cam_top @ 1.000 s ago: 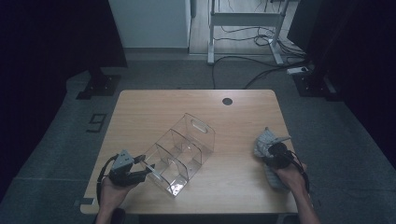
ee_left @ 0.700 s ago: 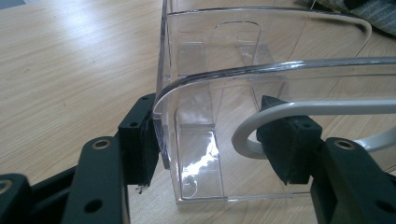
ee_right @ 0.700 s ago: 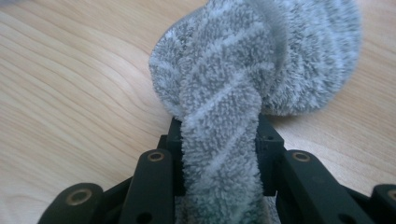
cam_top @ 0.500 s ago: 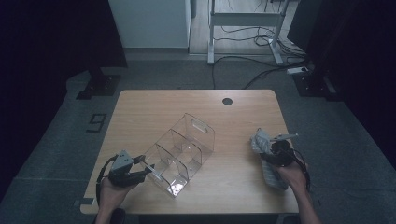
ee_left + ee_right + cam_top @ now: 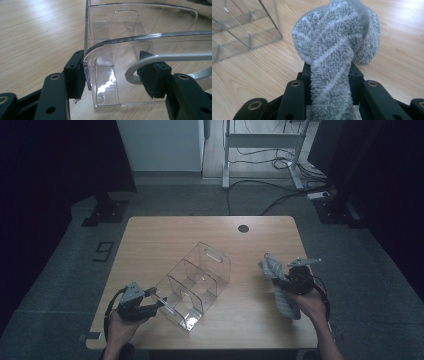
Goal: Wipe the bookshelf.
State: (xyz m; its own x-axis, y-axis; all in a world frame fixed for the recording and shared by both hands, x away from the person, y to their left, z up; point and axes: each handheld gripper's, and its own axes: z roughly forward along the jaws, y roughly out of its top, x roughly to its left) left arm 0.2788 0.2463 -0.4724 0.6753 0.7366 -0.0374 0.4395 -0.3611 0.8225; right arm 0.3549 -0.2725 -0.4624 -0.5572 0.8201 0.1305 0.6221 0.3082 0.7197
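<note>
Surface (image 5: 165,240): wooden, carrying all items. Organizer (image 5: 192,282): clear, compartmented, lying near the middle, angled toward your left corner. Towel (image 5: 278,282): grey, striped, at your right, its tail draped down to the surface. Left tongs (image 5: 159,303): clamped on the organizer's end wall. Right tongs (image 5: 329,72): clenched on the towel.

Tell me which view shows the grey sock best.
The right gripper view: the fuzzy striped grey sock sits close up, pinched in the right tool. The high view shows it small, its tail hanging by the hand.
</note>
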